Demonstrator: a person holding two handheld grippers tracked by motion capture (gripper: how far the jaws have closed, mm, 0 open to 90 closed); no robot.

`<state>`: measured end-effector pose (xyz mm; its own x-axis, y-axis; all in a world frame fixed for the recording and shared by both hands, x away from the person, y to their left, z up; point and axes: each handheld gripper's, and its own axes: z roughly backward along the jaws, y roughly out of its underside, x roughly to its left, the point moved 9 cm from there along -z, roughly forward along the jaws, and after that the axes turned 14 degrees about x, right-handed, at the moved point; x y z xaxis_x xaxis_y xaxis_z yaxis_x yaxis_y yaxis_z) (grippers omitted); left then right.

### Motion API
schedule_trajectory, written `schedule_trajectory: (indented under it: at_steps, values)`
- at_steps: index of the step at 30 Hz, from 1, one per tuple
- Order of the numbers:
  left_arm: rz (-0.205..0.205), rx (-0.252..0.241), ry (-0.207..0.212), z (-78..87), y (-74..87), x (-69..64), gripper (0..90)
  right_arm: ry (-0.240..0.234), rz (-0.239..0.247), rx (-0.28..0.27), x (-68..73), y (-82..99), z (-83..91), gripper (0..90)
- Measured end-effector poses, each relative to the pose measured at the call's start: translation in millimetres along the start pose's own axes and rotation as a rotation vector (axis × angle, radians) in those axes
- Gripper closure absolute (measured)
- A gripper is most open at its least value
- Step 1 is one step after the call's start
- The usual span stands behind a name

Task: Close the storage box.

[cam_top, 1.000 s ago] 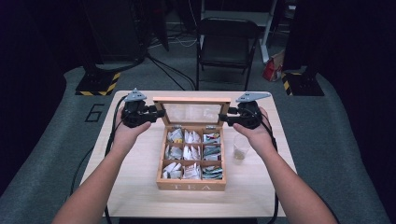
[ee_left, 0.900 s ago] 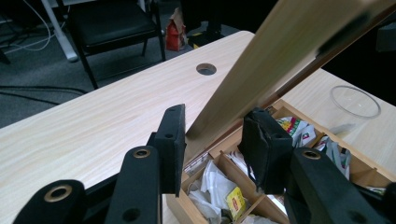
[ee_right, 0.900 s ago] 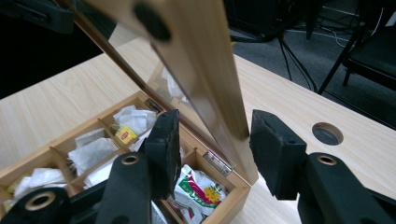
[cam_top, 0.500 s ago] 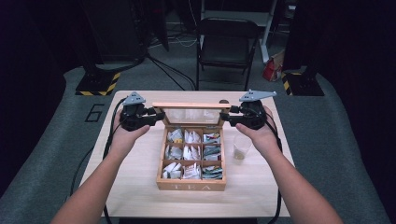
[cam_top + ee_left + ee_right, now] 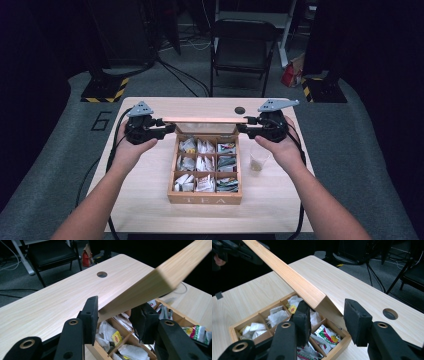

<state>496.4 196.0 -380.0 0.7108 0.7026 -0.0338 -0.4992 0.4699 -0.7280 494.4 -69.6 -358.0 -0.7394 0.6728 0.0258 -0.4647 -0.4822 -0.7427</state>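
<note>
The hinged light-wood lid (image 5: 206, 120) of the compartmented wooden tea box (image 5: 206, 199) stands raised, its long axis running side to side between the claws. The left claw (image 5: 116, 321) and right claw (image 5: 324, 317) each straddle one end, jaws parted, equally near.

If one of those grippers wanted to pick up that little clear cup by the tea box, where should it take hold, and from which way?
Grip the cup across its round wall near the rim, coming down from above or from its right. It stands upright and open-topped, with the tea box close on its left, so that side looks cramped. The right gripper is the nearer one.
</note>
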Motion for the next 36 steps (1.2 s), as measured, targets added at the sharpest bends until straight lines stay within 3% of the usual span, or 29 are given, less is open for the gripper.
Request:
schedule_trajectory:
  at_steps: [6,13,28,36]
  values:
    - [-0.015,-0.008,-0.008,7.9,0.6,-6.3,57.7,0.001,0.02,0.016,3.8,5.2,1.4,56.3]
    - [-0.008,-0.018,-0.003,14.2,2.6,-12.4,57.7,-0.001,0.009,0.006,7.2,8.7,1.3,55.8]
    - [-0.049,-0.015,-0.019,30.8,6.1,-21.0,61.0,-0.01,0.009,-0.007,8.4,12.4,1.0,55.0]
    - [-0.057,-0.016,-0.007,37.6,8.8,-23.1,64.1,-0.016,0.0,-0.009,9.6,13.1,0.7,54.6]
